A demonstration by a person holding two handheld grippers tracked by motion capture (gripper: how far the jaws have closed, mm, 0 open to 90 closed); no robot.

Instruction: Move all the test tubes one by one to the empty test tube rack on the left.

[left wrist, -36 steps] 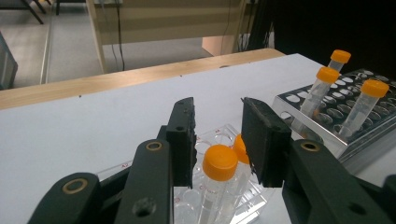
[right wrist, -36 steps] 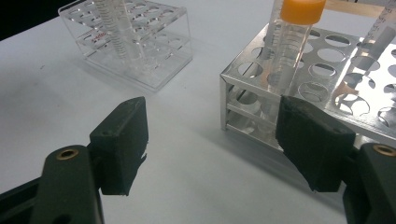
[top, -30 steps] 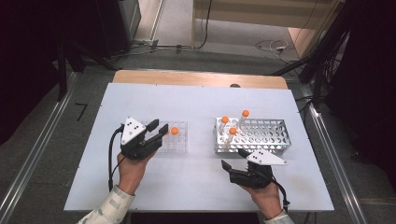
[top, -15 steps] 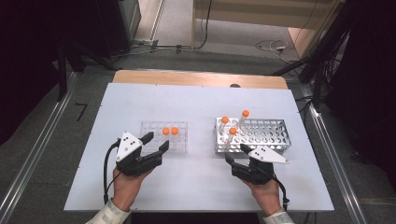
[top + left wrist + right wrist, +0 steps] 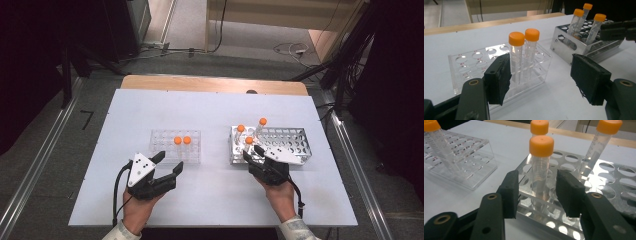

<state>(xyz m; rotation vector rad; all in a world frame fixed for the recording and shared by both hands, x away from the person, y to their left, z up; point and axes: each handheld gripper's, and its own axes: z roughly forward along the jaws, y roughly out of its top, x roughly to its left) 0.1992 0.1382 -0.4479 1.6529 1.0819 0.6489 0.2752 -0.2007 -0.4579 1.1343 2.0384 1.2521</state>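
A white table (image 5: 150, 110) is seen from above, with two racks of orange-capped tubes on it. Since a second ago the left gripper (image 5: 167, 167) has been drawn back from the clear plastic rack (image 5: 160, 137) toward the near edge, and a second tube (image 5: 177, 141) now stands in that rack beside the first (image 5: 187, 140). It is held open and empty, jaws wide apart. The right gripper (image 5: 252, 152) has been brought forward to the metal rack (image 5: 290, 140), its jaws set either side of the nearest tube (image 5: 541, 167) but not yet pressed against it.

This suggests tubes are being moved one at a time from the metal rack to the plastic one, with the next pickup about to be made. Three tubes are left in the metal rack.

The tubes are slim, clear cylinders with printed scale marks and smooth orange screw caps. The plastic rack is glossy and see-through; the metal rack is shiny, punched with round holes. The jaw pads are matt black and slightly rough.
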